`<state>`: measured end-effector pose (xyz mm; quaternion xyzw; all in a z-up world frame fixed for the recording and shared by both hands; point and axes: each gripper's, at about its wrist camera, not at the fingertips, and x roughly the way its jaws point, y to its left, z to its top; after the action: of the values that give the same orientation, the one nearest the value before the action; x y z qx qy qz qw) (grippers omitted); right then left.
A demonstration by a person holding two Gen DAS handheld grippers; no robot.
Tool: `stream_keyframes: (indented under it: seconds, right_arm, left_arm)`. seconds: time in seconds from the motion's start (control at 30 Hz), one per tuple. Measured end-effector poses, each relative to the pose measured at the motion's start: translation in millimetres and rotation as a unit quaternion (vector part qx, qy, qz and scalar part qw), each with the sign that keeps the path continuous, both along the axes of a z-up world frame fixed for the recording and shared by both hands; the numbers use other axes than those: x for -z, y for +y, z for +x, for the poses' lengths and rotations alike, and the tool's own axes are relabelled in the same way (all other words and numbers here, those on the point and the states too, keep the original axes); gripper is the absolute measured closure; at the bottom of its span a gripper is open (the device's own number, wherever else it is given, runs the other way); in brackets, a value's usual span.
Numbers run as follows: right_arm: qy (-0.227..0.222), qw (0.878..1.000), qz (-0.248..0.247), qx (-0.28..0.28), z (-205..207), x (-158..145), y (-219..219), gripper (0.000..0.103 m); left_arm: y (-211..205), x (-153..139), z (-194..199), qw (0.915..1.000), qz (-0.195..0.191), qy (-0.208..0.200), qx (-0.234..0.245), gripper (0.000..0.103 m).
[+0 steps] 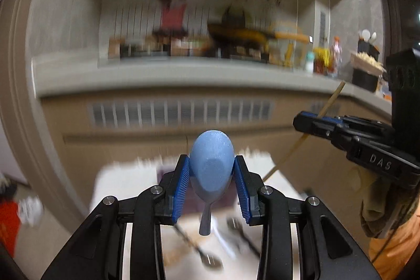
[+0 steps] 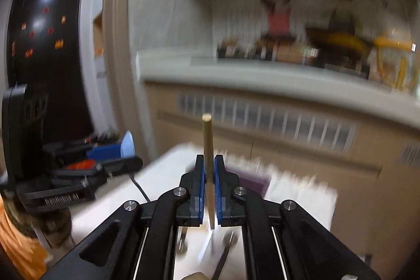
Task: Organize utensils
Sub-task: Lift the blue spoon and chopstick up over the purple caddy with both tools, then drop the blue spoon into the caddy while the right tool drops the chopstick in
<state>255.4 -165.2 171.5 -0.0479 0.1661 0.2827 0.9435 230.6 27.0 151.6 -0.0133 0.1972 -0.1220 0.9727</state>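
Two utensils held off the white surface [image 1: 110, 183]: blue spoon [image 1: 212, 162] clamped by its bowl in the left claw [image 1: 212, 175], handle hanging underneath; thin wooden stick [image 2: 207, 148] pinched mid-length in the shut right claw [image 2: 209, 190]. Probably both light and stiff; rounded, smooth bowl likely slippery, stick prone to pivoting. More cutlery [image 1: 210, 257] blurred on the surface below. No container clearly visible.

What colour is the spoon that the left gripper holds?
The spoon is light blue, seen best in the left wrist view.
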Motion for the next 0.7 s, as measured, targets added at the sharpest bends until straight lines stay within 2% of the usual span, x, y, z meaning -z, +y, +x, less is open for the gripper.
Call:
stream_keyframes:
  seconds: [0.13,0.2,0.3,0.47,0.6,0.7]
  right_arm:
    - [-0.047,0.998,-0.016,0.026,29,-39,14,0.096]
    - [-0.051,0.998,-0.026,0.035,49,-38,22,0.096]
    - [-0.035,0.998,-0.036,0.044,79,-20,30,0.096]
    - [0.016,0.998,-0.044,0.053,118,29,29,0.096]
    - [0.054,0.996,-0.055,0.050,139,69,32,0.096]
    - [0.069,0.995,-0.056,0.051,146,85,34,0.096]
  left_arm:
    - [3,-38,42,0.9992,-0.006,-0.040,-0.004,0.068]
    - [6,-42,61,0.9987,-0.011,-0.050,-0.004,0.068]
    - [10,-32,93,0.9985,-0.017,-0.050,-0.008,0.068]
    - [22,23,147,0.9993,-0.034,0.000,-0.014,0.068]
    - [27,74,175,0.9973,-0.041,0.058,-0.016,0.068]
    - [29,111,188,0.9940,-0.042,0.099,-0.020,0.068]
